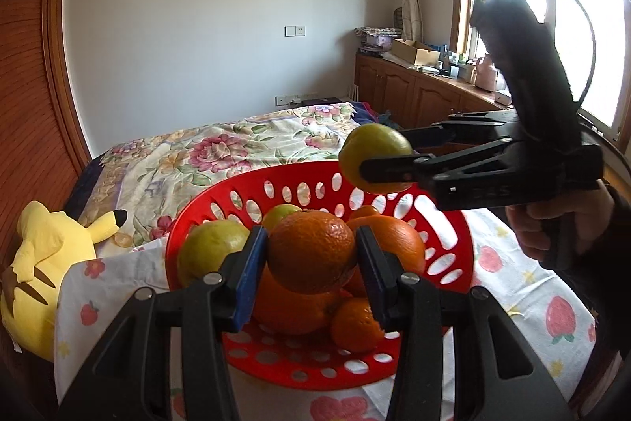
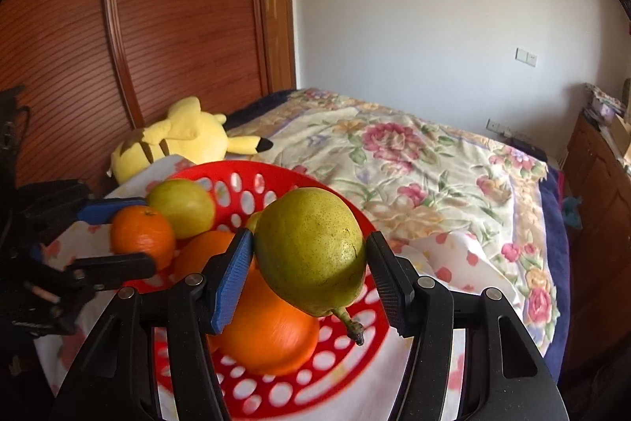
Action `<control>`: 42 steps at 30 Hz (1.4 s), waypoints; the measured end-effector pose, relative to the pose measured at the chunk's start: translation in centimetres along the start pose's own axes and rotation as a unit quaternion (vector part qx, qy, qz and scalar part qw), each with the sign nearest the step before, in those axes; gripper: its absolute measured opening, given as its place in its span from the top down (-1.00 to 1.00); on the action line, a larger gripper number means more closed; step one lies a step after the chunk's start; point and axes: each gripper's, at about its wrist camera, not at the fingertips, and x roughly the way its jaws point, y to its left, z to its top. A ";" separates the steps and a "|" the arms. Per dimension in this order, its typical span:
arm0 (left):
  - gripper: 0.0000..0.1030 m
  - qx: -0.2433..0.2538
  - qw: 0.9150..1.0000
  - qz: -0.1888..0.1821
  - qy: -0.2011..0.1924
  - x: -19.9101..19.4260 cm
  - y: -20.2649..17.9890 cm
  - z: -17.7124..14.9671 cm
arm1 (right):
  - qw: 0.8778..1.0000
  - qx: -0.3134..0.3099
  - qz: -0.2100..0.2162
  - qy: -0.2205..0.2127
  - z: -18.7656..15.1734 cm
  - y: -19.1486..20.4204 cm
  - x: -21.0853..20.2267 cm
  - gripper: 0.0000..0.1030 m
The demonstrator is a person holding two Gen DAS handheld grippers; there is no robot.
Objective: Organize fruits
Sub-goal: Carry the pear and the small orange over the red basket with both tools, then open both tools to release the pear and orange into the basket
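Note:
A red perforated basket (image 1: 221,200) (image 2: 284,180) holds several oranges and green pears on a fruit-print cloth. My left gripper (image 1: 311,259) is shut on an orange (image 1: 311,251), held above the fruit pile; it shows in the right wrist view (image 2: 134,235) at the left, around the same orange (image 2: 142,235). My right gripper (image 2: 309,255) is shut on a green pear (image 2: 311,247), stem down, above the basket; in the left wrist view it (image 1: 378,156) holds the pear (image 1: 374,145) over the basket's far right rim.
A yellow plush toy (image 1: 47,263) (image 2: 177,137) lies left of the basket by the wooden wardrobe (image 2: 138,26). The floral bedspread (image 1: 236,148) (image 2: 414,164) stretches behind. Wooden cabinets (image 1: 414,89) stand under the window at the right.

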 end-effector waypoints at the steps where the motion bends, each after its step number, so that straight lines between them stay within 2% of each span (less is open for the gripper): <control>1: 0.14 -0.001 1.000 0.000 0.000 0.2 0.2 0.0 | 1.000 0.001 0.000 0.005 0.1 -0.2 0.7 -0.18; 17: 0.13 -0.004 1.000 0.001 0.012 2.1 0.7 -0.2 | 0.999 -0.007 0.012 0.048 -0.6 -0.3 5.0 -0.19; 25: 0.12 -0.002 1.000 0.001 0.014 2.3 0.3 -0.2 | 1.000 0.010 0.017 0.023 -0.3 -0.5 3.1 -0.21; 42: -0.04 -0.010 1.000 0.011 -0.001 -0.3 -0.5 -1.1 | 0.999 0.042 -0.012 -0.014 -3.2 0.8 -1.7 -0.21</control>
